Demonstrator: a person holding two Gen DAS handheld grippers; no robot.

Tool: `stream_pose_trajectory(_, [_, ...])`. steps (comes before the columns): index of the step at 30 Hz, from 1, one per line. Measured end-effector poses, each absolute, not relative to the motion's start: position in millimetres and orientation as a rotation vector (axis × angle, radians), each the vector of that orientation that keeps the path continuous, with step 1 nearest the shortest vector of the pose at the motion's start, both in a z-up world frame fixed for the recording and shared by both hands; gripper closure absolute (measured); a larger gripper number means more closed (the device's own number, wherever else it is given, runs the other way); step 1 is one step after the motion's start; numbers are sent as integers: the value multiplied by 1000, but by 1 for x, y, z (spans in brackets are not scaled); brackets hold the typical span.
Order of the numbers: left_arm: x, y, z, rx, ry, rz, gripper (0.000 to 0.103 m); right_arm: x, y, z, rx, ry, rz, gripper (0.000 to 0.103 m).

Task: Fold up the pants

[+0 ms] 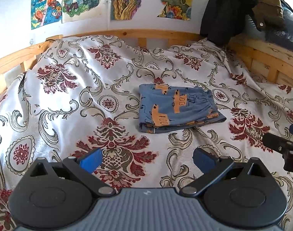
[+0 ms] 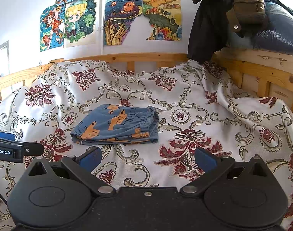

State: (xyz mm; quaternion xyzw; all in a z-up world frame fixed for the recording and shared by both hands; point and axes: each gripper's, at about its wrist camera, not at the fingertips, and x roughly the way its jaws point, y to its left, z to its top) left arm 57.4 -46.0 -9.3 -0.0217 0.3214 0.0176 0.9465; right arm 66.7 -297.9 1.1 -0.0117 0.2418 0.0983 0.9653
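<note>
Left wrist view: the left gripper (image 1: 147, 160) is held low over the bedspread (image 1: 73, 100), its blue-padded fingers (image 1: 91, 159) spread wide with nothing between them. The pants (image 1: 175, 107), blue with orange printed shapes, lie folded into a compact rectangle on the bedspread, ahead of the jaws and slightly to their right, well apart from both fingertips. The elastic waistband faces right; the folded edge faces the camera. A black part of the right gripper (image 1: 281, 146) enters at the right edge, clear of the pants; its finger state cannot be read from this view. A wooden bed rail (image 1: 127, 33) borders the far side, coloured drawings (image 1: 81, 0) are fixed to the wall, and dark clothing (image 1: 221, 17) hangs over the right corner of the frame. Right wrist view: the right gripper (image 2: 148, 158) likewise stands with its jaws parted and empty above the bedspread (image 2: 213, 100). The folded pants (image 2: 117, 126) lie ahead and left of centre, near the left fingertip line but not touching it. The left gripper (image 2: 12, 147) shows at the left edge, beside the pants and apart from them. The bed rail (image 2: 146, 56), drawings (image 2: 79, 22) and hanging clothing (image 2: 210, 30) appear behind.
</note>
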Motion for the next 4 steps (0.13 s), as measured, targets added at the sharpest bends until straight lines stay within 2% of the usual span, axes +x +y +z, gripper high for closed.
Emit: stream_pose_trajectory(4, [58,-45,-10,-50,663,41,0,67,-298,1,-23,490,199,1])
